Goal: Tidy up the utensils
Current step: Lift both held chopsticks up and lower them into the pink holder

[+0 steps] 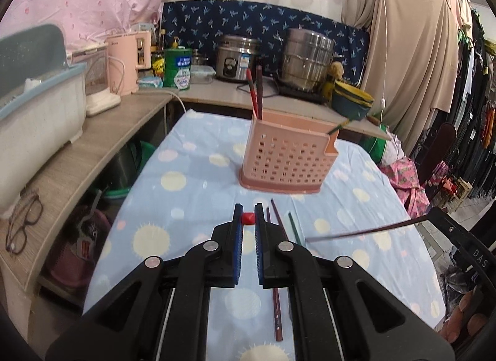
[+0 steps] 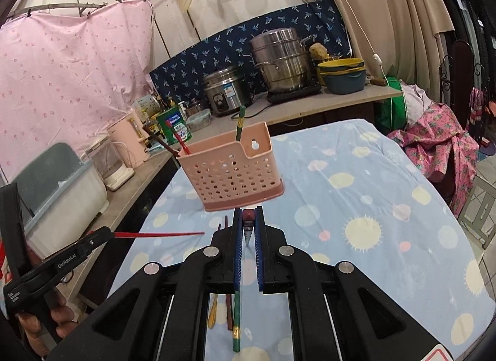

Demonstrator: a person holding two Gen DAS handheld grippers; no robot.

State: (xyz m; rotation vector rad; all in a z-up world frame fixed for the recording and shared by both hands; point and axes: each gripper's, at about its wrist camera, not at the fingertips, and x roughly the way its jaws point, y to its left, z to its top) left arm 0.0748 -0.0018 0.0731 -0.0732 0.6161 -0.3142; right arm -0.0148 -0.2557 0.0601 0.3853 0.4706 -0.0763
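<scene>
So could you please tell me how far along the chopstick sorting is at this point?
Partly done. Three chopsticks already stand in the pink basket. In hand: the left claw grips a red chopstick, the right claw a dark one. Still on the tablecloth: several loose sticks, including a green one.

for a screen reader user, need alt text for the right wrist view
The right tool is shut on a dark red chopstick, pointing at a pink perforated utensil basket on a dotted blue tablecloth. At left, the left tool holds a red chopstick; more chopsticks lie below.
</scene>
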